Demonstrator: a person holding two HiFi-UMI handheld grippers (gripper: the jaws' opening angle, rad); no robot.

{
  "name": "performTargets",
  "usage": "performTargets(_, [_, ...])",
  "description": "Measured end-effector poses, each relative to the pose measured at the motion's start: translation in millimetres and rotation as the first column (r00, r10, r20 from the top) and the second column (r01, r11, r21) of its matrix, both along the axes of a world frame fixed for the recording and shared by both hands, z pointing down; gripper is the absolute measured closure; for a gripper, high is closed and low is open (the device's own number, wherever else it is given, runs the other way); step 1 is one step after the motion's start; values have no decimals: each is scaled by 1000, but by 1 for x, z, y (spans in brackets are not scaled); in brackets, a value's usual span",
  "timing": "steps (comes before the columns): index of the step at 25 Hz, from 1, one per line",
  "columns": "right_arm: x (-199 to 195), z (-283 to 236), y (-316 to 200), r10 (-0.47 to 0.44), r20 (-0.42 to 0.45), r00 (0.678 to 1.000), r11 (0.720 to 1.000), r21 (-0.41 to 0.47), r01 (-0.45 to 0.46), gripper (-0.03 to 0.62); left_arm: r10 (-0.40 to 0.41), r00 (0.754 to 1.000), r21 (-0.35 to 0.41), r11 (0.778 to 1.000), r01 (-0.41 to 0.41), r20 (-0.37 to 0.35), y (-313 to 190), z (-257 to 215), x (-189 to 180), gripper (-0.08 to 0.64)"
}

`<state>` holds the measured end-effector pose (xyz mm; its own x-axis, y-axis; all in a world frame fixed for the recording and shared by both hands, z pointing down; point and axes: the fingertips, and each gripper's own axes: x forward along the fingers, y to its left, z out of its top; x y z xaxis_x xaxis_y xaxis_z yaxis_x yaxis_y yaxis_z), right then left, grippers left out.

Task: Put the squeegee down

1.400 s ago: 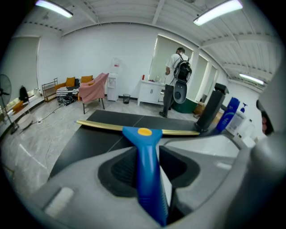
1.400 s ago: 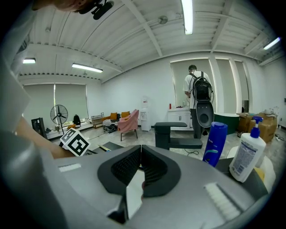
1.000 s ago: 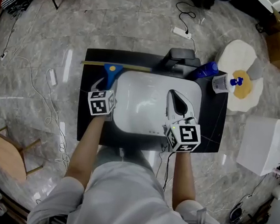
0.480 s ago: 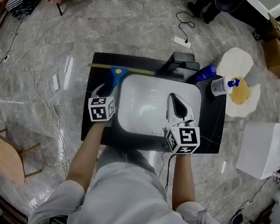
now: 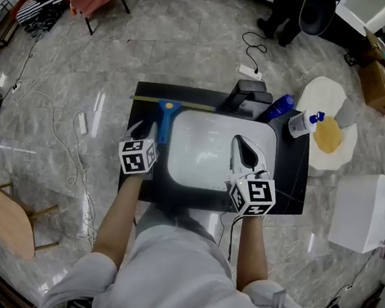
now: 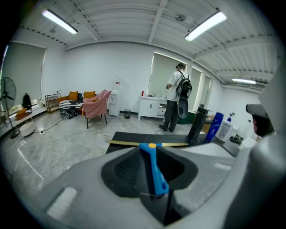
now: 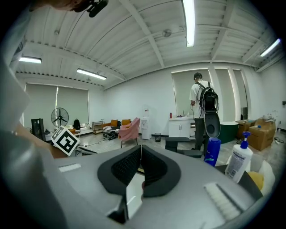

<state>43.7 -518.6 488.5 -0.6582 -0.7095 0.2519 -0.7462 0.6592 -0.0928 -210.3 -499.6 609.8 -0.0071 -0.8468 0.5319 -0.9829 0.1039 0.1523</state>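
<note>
My left claw [image 5: 147,131] points forward and downward over the black counter [image 5: 285,172] left of centre. Its jaws are closing with nothing pressed between them. My right claw [image 5: 241,142] reaches more level over the white sink [image 5: 206,151], jaws together and empty. The blue squeegee [image 5: 163,117] lies flat at the sink's upper-left corner, handle toward me. Grey marble floor [image 5: 86,58] surrounds the counter. A second ago my left jaws stood wider around the handle; now they have lifted clear.
</note>
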Motion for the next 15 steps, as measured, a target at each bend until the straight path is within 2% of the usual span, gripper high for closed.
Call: performTargets(15, [2, -40, 38, 10, 38, 999, 999, 48, -12, 588, -14, 999, 116, 993, 8, 53, 50, -78, -5, 529])
